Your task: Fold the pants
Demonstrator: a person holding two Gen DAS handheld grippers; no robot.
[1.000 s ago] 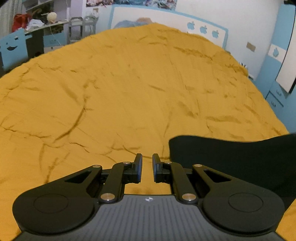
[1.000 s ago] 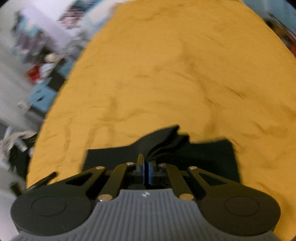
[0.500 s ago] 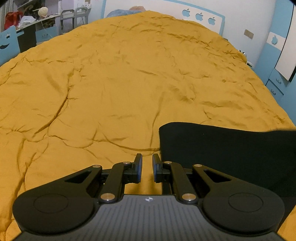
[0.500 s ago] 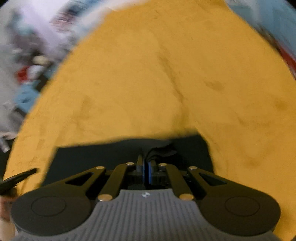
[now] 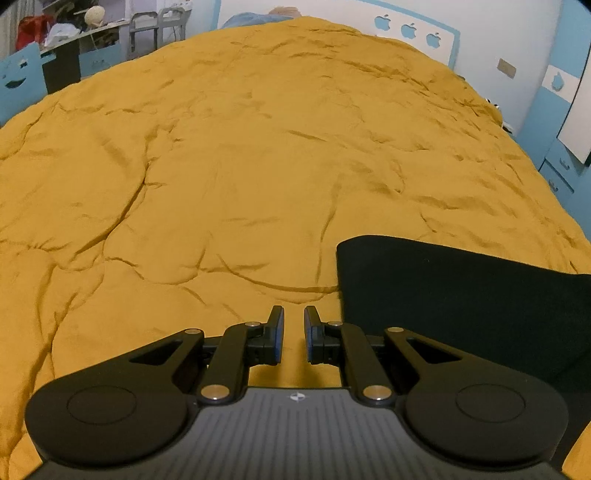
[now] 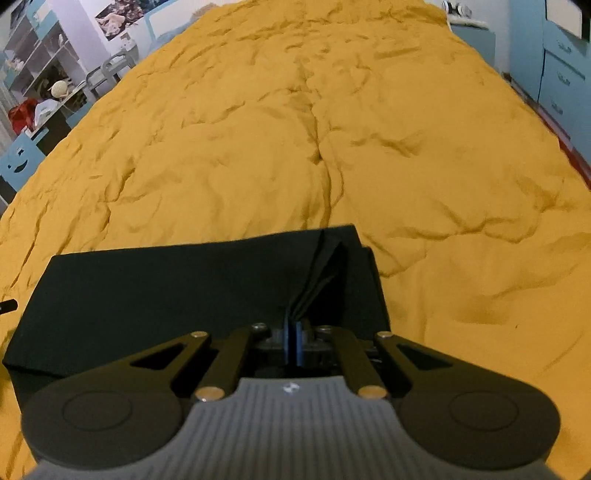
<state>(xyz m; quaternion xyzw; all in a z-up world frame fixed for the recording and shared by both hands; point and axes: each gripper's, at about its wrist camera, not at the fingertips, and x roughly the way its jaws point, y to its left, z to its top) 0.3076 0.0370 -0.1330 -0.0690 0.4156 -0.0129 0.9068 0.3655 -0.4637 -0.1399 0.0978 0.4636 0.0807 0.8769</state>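
Black pants (image 6: 166, 288) lie folded in a flat rectangle on the mustard-yellow bedcover (image 6: 295, 129). My right gripper (image 6: 293, 325) is shut on a pinched ridge of the fabric near the pants' right end, which rises to the pads in a small tent. In the left wrist view the pants (image 5: 461, 291) lie to the right, their left edge just beside the right finger. My left gripper (image 5: 294, 321) hovers over bare bedcover (image 5: 221, 184) with a narrow gap between its pads and nothing in it.
The wrinkled bedcover stretches far ahead of both grippers. A cluttered desk and shelves (image 5: 55, 33) stand beyond the bed's left side. Blue drawers (image 6: 561, 74) line the right side, and a headboard with apple shapes (image 5: 406, 29) is at the far end.
My right gripper has come down with the pants; the bunched fabric it held up now lies spread flat. The left gripper sank a little and its gap is unchanged.
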